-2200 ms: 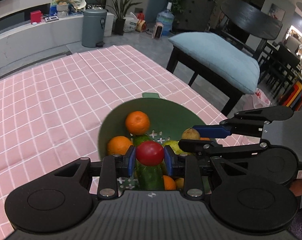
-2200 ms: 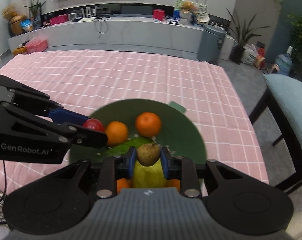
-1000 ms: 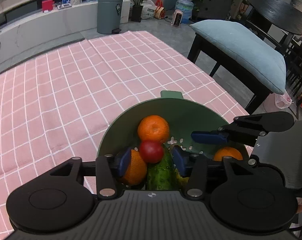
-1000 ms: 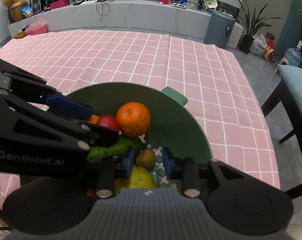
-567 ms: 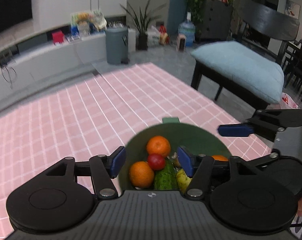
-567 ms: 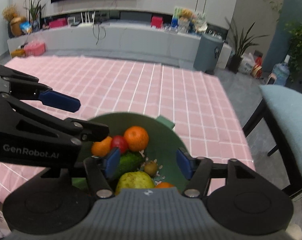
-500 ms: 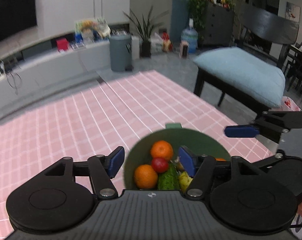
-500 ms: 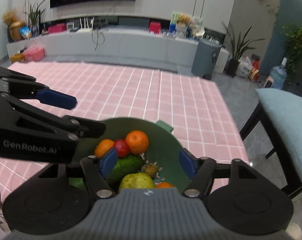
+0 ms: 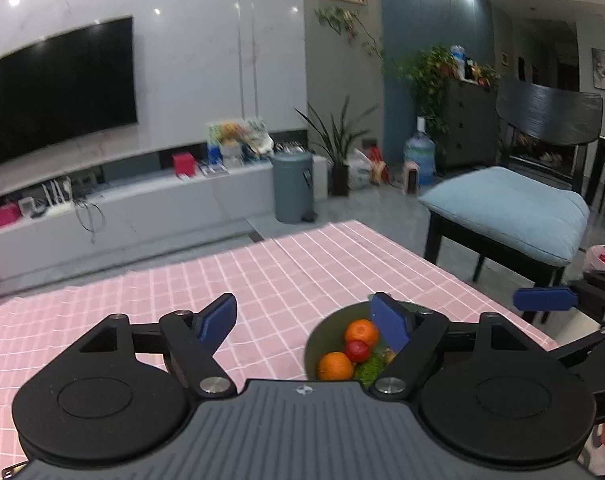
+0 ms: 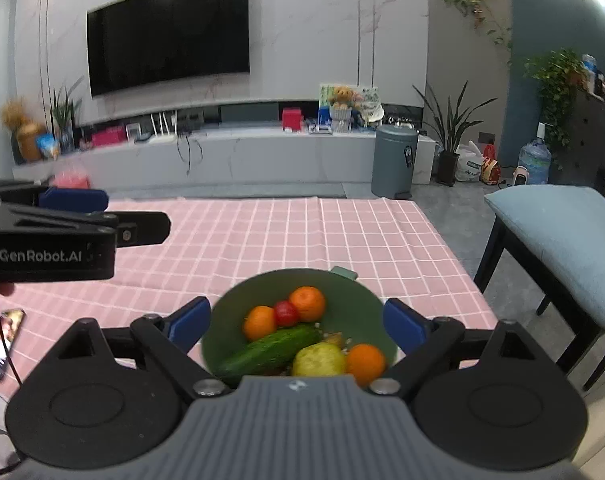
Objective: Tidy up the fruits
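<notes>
A green colander bowl sits near the front right edge of the pink checked tablecloth. It holds oranges, a small red fruit, a cucumber, a yellow-green pear and a small brown fruit. My right gripper is open and empty, raised above and behind the bowl. My left gripper is open and empty, raised to the bowl's left; the bowl shows past its right finger. The left gripper also shows in the right wrist view.
A chair with a blue cushion stands just right of the table. A grey bin, plants and a low TV bench lie beyond the table's far edge. A phone lies at the table's left front.
Both grippers let go of their fruits into the bowl, opened wide, then rose and drew back. The left one also shifted left.
</notes>
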A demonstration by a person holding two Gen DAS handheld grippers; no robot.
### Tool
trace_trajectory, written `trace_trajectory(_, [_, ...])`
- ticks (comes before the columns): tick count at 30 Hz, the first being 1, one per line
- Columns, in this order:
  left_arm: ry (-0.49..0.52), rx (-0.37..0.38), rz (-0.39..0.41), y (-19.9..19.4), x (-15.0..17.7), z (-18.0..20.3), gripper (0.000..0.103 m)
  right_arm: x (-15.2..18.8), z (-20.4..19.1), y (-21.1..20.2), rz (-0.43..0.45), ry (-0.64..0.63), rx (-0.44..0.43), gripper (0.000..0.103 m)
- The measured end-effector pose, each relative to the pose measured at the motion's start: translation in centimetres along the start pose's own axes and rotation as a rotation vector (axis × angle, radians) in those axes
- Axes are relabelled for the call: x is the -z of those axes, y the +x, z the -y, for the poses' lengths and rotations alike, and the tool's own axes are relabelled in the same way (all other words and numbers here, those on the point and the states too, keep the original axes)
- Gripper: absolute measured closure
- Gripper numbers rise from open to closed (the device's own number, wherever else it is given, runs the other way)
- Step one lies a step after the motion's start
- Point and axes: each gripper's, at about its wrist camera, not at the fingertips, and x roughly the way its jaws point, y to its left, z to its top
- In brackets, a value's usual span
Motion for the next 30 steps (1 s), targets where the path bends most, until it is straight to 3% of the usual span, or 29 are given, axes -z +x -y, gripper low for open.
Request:
trace_trajectory(4, [0.016, -0.056, 0.008, -1.0, 1.5, 0.2, 0.009, 1.5, -0.6, -1.0, 0.027, 0.054, -0.005, 0.006])
trace_trajectory(13, [0.012, -0.114, -0.149, -1.0, 5.8, 0.1, 0.009, 5.6, -2.8, -1.3, -0.008, -0.003, 0.008, 0.005])
trace_trajectory(18, [0.013, -0.137, -0.185, -1.1, 7.9, 0.0, 0.009, 7.1, -3.3, -1.1, -0.007, -0.025, 0.015, 0.005])
trace_trajectory(30, [-0.016, -0.159, -0.218, -1.4, 8.8, -0.3, 0.009, 7.7, -2.7, -0.5, -0.020, 0.010, 0.005, 0.005])
